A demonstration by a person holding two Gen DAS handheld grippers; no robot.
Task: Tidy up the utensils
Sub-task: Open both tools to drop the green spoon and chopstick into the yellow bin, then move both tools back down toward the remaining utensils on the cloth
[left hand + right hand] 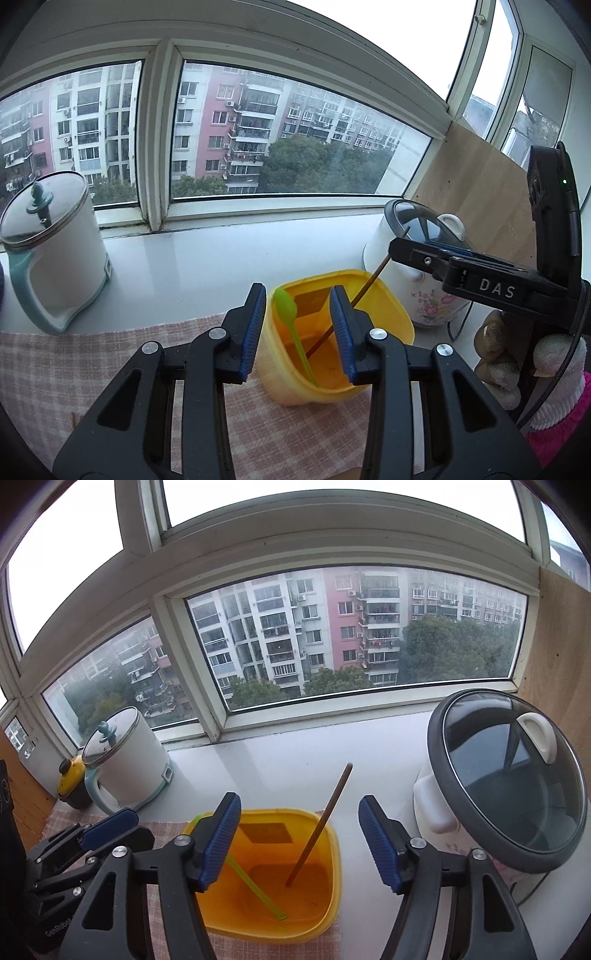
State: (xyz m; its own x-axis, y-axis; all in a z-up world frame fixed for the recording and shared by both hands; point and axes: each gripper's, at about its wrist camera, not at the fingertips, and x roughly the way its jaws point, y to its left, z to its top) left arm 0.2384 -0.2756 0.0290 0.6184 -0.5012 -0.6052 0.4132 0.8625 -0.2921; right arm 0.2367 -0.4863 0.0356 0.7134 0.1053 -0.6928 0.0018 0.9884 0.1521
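Note:
A yellow plastic container (391, 314) (332, 853) stands on a checked cloth by the window. A green plastic spoon (290, 314) (255, 882) and a brown chopstick (369, 284) (325, 819) lean inside it. My left gripper (297, 328) is open and empty, just in front of and above the container. My right gripper (299, 843) is open and empty above the container; it also shows in the left wrist view (443, 262) at the right. The left gripper shows at the lower left of the right wrist view (107, 827).
A white electric pot with a glass lid (51, 251) (125, 764) stands at the left. A white rice cooker with a dark lid (424, 236) (506, 790) stands at the right. A small yellow pot (70, 779) is far left. A wooden board (480, 199) leans at the right.

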